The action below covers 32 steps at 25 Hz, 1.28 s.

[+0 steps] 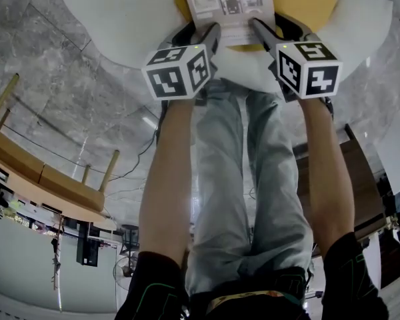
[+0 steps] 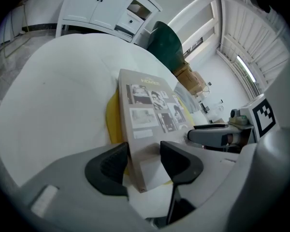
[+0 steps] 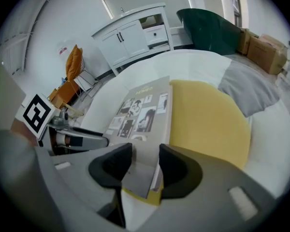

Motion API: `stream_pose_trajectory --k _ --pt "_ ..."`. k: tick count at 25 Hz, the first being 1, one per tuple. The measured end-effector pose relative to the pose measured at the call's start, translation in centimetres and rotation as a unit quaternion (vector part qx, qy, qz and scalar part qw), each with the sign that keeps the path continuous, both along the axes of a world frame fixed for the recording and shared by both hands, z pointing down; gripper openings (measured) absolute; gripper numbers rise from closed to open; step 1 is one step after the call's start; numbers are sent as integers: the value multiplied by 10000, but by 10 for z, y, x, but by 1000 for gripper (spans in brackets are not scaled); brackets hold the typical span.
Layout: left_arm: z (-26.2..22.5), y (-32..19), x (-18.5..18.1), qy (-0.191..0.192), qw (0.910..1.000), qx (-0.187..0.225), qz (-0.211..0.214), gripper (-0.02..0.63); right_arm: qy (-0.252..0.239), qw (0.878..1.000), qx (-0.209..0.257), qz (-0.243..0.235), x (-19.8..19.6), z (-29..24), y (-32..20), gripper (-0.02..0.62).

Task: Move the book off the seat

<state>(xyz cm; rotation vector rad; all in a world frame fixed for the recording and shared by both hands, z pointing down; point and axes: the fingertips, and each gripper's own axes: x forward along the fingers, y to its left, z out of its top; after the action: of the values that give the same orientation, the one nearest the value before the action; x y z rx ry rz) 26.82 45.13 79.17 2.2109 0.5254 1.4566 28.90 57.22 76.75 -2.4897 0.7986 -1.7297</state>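
The left gripper (image 2: 142,163) is released. Its jaws stand apart with a near corner of the book (image 2: 152,110) between them, one jaw over the cover and one at the underside, and neither pad looks pressed home. The right gripper (image 3: 145,166) is the same at the other near corner: open, straddling, not clamping. Beyond both grippers the book stretches away from the jaws, lying on a yellow cushion (image 3: 208,120) that sits on the white seat (image 2: 53,105). The step in hand looks like taking hold. To do it well, slide each lower jaw fully under the book but above the cushion, so the cushion isn't pinched too. Then close both grippers together and lift level, so the cover neither folds nor slips.
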Motion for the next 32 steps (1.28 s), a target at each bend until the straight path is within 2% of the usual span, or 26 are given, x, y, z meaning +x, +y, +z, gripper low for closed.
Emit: stream_pose_trajectory --k 10,20,26,32 --pt "-69 -31 -2 381 9991 187 32 213 374 9992 76 -95 -5 -67 -29 175" --pt "-143 -80 -17 715 9954 630 -36 213 658 9969 340 -268 -22 -134 -77 172" --pt "-185 -82 -35 899 9926 709 -403 212 819 9933 521 -632 -33 -173 -80 169" --pt "-209 -97 -77 1063 9865 722 -1017 212 977 9844 628 -1319 -61 -199 -97 169"
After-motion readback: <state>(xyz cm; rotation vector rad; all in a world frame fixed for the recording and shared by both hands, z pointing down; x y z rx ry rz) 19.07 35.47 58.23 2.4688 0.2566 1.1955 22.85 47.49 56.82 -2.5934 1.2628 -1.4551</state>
